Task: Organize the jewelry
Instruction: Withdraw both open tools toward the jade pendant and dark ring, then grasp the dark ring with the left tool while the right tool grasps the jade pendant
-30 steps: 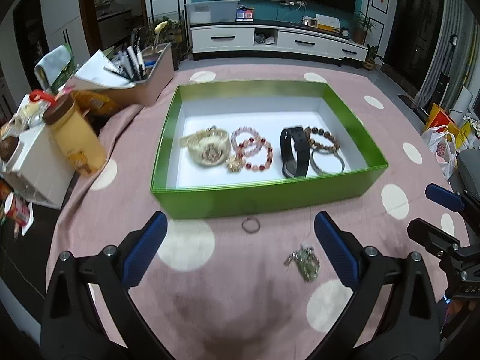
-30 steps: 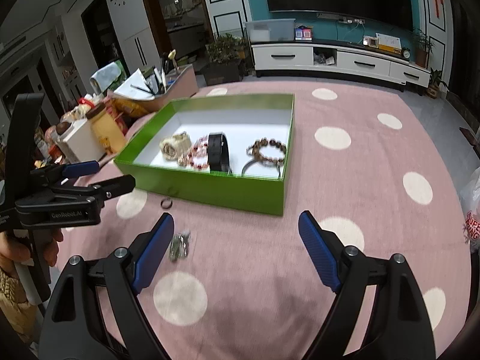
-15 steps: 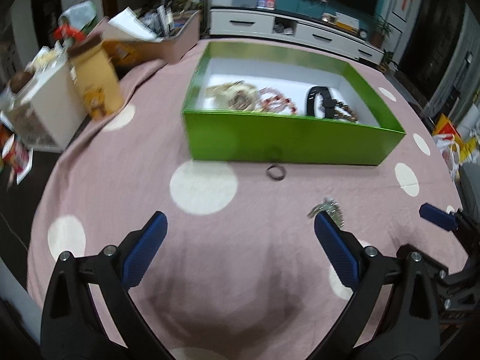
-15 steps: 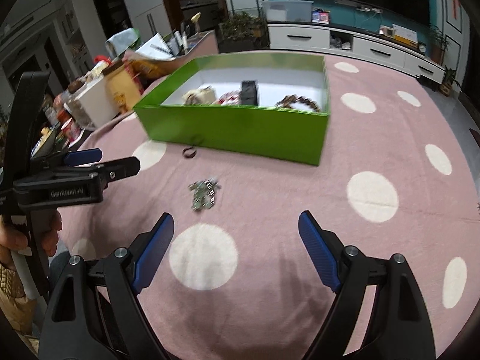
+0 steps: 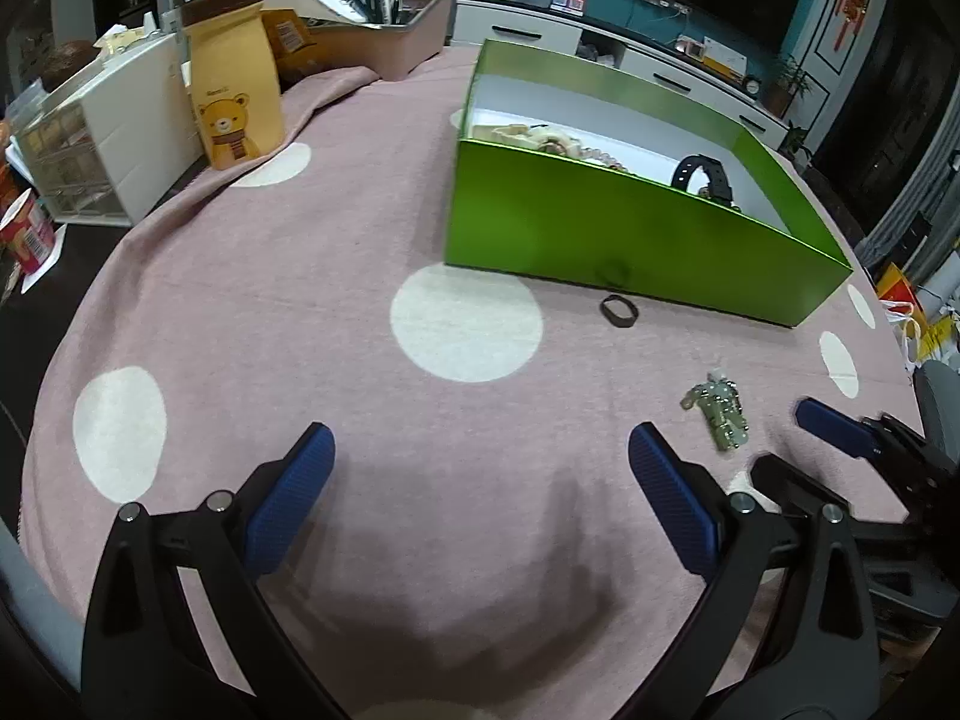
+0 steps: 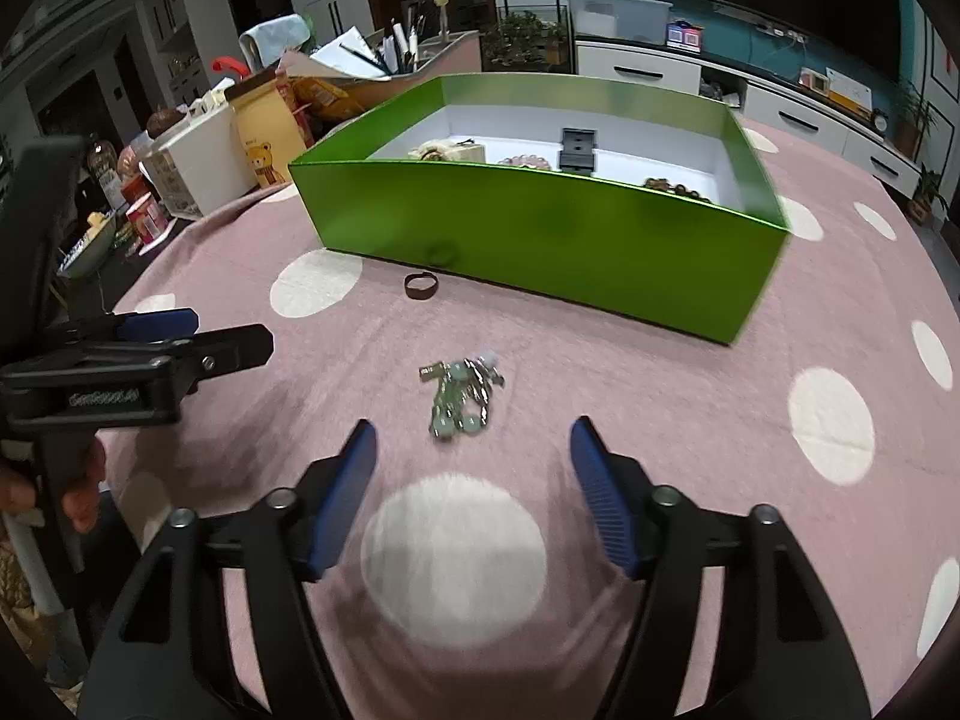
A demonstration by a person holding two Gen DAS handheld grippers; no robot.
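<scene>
A green box (image 5: 630, 234) with a white floor holds several bracelets and a black watch (image 5: 705, 174); it also shows in the right wrist view (image 6: 540, 240). On the pink dotted cloth in front of it lie a small dark ring (image 5: 614, 307) (image 6: 421, 286) and a green-and-silver jewelry piece (image 5: 720, 411) (image 6: 462, 397). My right gripper (image 6: 474, 468) is open and low, just short of the green piece. My left gripper (image 5: 480, 480) is open and empty, left of that piece.
A yellow bear-print bag (image 5: 231, 90), a white drawer unit (image 5: 102, 138) and a tray of pens (image 5: 372, 18) crowd the table's far left. The other gripper's blue-tipped fingers (image 5: 834, 429) sit at the right of the left wrist view.
Both grippers have dropped lower toward the cloth. The right gripper has closed in on the green jewelry piece, which now lies just ahead between its fingers. Both stayed open.
</scene>
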